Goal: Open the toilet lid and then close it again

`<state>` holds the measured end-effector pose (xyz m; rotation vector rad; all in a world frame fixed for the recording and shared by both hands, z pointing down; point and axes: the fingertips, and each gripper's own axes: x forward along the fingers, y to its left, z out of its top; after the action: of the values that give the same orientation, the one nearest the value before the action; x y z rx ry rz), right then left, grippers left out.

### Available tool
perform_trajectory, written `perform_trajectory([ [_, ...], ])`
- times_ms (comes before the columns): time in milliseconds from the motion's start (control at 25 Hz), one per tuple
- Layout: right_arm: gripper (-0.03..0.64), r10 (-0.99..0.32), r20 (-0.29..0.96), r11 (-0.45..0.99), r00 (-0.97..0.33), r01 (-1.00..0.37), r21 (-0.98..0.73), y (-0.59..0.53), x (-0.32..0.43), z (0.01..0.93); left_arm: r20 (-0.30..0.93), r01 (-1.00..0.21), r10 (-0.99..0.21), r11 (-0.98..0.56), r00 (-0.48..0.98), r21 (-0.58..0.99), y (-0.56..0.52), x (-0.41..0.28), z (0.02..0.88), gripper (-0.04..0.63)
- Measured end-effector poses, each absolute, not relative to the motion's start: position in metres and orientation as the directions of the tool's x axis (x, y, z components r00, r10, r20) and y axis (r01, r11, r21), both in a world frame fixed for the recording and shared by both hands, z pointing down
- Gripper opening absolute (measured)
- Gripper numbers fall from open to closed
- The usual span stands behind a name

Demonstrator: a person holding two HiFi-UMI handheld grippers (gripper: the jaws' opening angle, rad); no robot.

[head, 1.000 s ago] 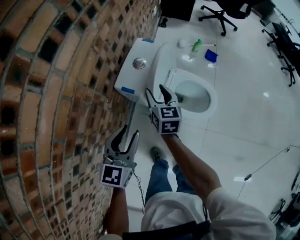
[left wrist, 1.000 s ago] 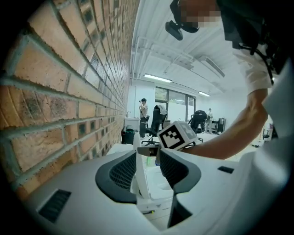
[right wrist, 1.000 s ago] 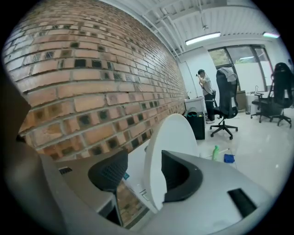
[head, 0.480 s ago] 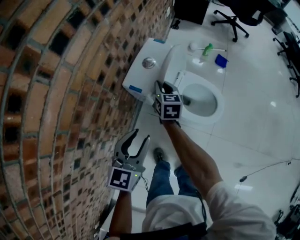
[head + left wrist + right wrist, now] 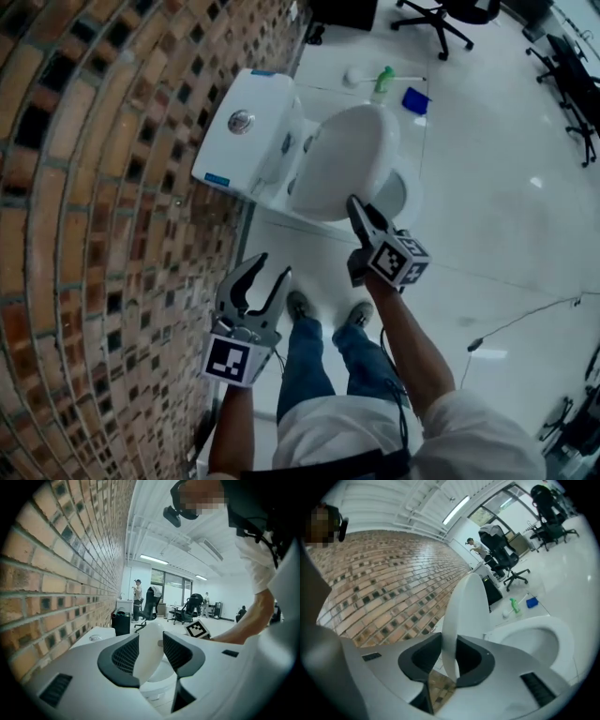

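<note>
Grip is with my right gripper (image 5: 449, 657): its jaws are clamped on the near edge of the toilet lid (image 5: 352, 159), the thin white rim caught between both pads, though they have just been opening a touch. The lid is tipped partway over the bowl (image 5: 543, 641), hinged at the far side by the tank (image 5: 246, 122), neither upright nor flat, so I judge the closing half of the job is in hand. My left gripper (image 5: 269, 272) hangs near the brick wall (image 5: 84, 216) on the left, jaws apart with nothing between them, well apart from the toilet.

To lower it well, I should firm the pinch up so the smooth rim cannot slide out, then follow the arc the hinge allows rather than pushing straight down. My wrist should roll with the lid as it flattens. Slow is better: a dropped lid would slam on the seat. Near the bottom the lower jaw could get trapped between lid and seat, so I would ease it out sideways just before contact and let the lid settle the last bit. The left gripper has no part here and does best staying clear by the wall
</note>
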<state>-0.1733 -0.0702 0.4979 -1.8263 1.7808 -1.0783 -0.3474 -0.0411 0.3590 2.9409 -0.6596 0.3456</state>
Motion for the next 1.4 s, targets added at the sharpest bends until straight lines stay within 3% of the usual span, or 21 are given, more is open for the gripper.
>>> perform_trajectory([
  [160, 0.116, -0.964, 0.265, -0.240, 0.029, -0.531, -0.813, -0.013, -0.121, 0.548, 0.241, -0.407, -0.380, -0.911, 0.893, 0.070, -0.023, -0.311, 0.379, 0.157],
  [360, 0.172, -0.918, 0.362, -0.395, 0.162, -0.278, -0.876, 0.041, -0.067, 0.651, 0.268, -0.384, -0.350, -0.919, 0.898, 0.086, 0.001, -0.278, 0.414, 0.157],
  [680, 0.227, -0.893, 0.420, -0.435, 0.158, -0.071, -0.898, 0.066, -0.042, 0.753, 0.298, -0.395, -0.351, -0.913, 0.888, 0.102, 0.007, -0.258, 0.452, 0.158],
  [840, 0.229, -0.822, 0.547, -0.560, 0.157, -0.047, -0.827, 0.084, -0.042, 0.781, 0.300, -0.402, -0.359, -0.910, 0.884, 0.096, 0.004, -0.257, 0.453, 0.157],
  [960, 0.229, -0.797, 0.585, -0.603, 0.147, -0.144, -0.785, 0.089, -0.040, 0.777, 0.305, -0.393, -0.351, -0.916, 0.885, 0.086, 0.002, -0.256, 0.451, 0.158],
  [1120, 0.229, -0.828, 0.538, -0.549, 0.154, -0.415, -0.726, 0.084, -0.032, 0.718, 0.292, -0.378, -0.341, -0.922, 0.893, 0.081, 0.000, -0.251, 0.436, 0.158],
  [1280, 0.229, -0.925, 0.373, -0.301, 0.071, -0.735, -0.607, 0.077, -0.037, 0.588, 0.259, -0.352, -0.325, -0.934, 0.910, 0.064, 0.002, -0.243, 0.396, 0.158],
  [1400, 0.229, -0.955, 0.295, -0.083, -0.035, -0.921, -0.380, 0.083, -0.051, 0.482, 0.237, -0.312, -0.296, -0.950, 0.925, 0.032, 0.011, -0.238, 0.356, 0.158],
])
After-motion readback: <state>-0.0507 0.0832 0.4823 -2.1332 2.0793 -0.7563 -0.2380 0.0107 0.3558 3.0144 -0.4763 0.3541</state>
